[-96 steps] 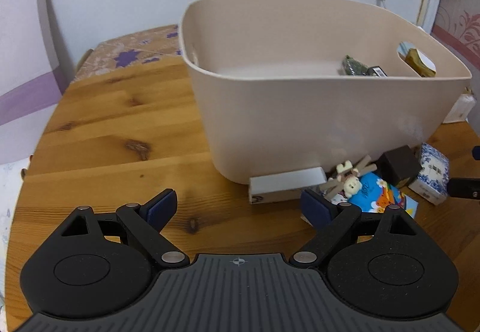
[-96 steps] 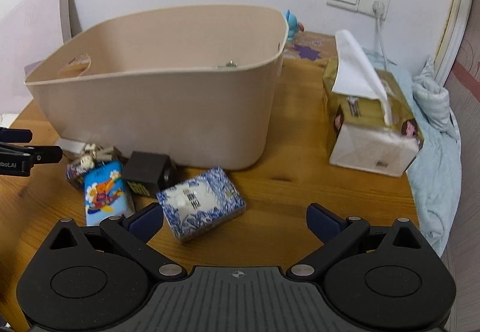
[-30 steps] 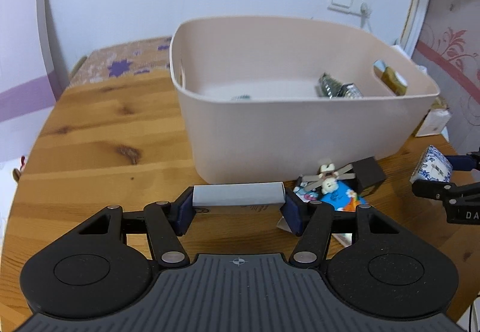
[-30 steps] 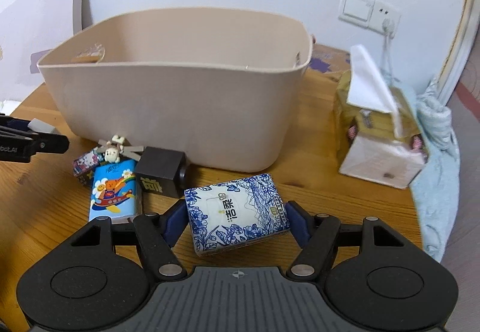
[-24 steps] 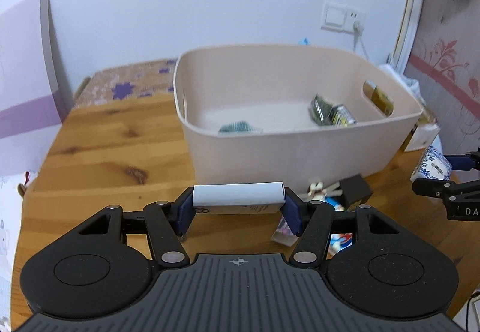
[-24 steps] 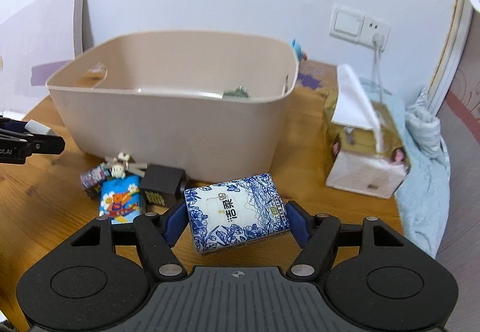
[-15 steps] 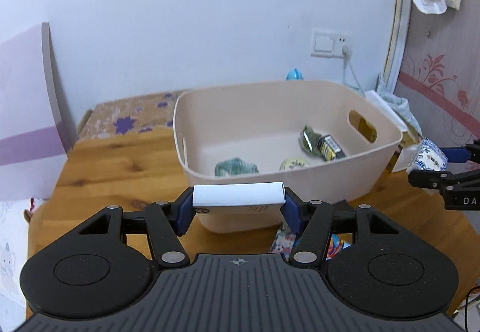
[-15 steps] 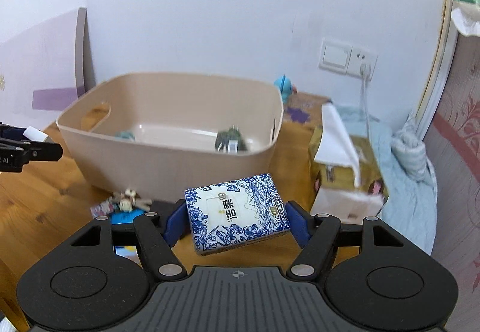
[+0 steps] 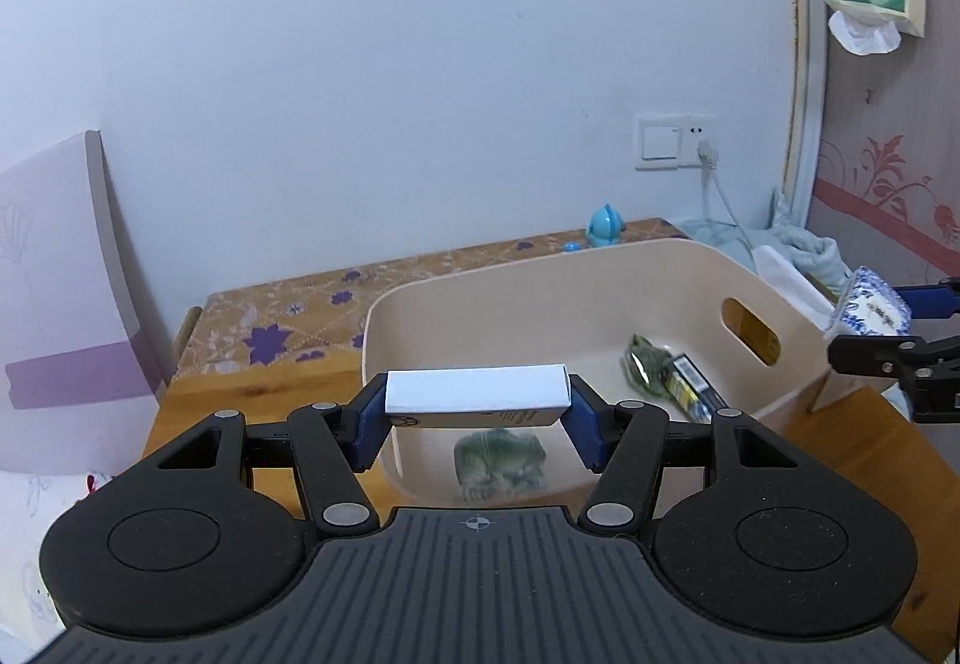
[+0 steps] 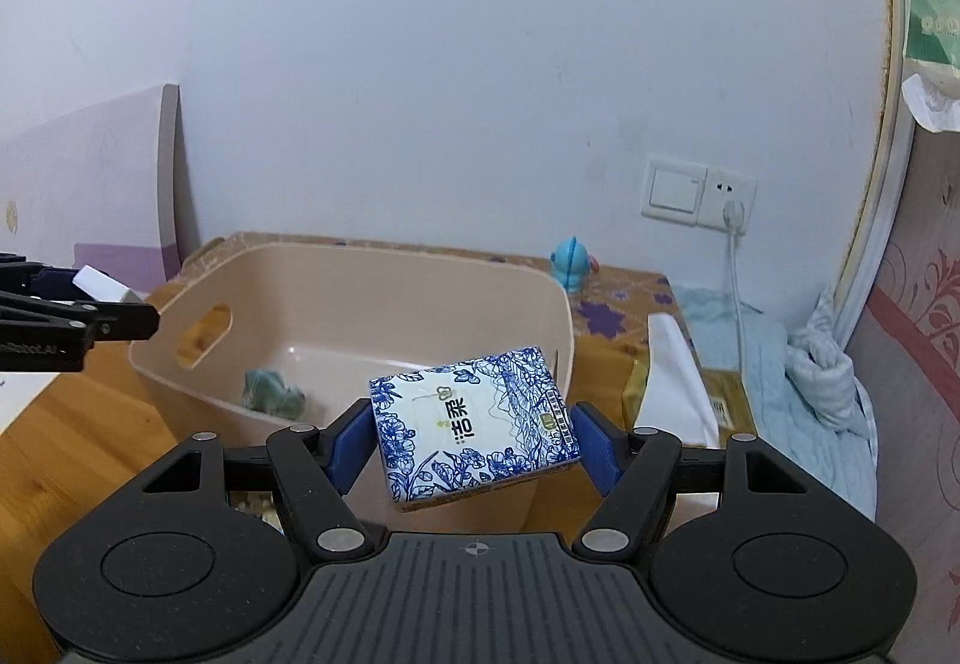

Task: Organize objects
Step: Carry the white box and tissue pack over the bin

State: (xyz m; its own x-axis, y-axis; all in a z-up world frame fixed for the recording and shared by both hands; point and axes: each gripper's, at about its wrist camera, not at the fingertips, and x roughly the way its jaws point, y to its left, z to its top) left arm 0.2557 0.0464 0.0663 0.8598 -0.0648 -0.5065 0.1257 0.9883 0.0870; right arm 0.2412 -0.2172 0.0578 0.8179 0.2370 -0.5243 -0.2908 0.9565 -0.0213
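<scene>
Standing on the desk (image 9: 864, 442), the beige bin (image 9: 540, 286) lies below both claws: right claw (image 10: 474, 442) clamps the blue-patterned tissue pack (image 10: 474, 430), left claw (image 9: 477, 415) clamps the white box (image 9: 474, 397).

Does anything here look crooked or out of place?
Only slightly: the blue-and-white tissue pack sits tilted in the right gripper, one corner dipping. The white box in the left gripper is level. Both hang above the beige bin.
</scene>
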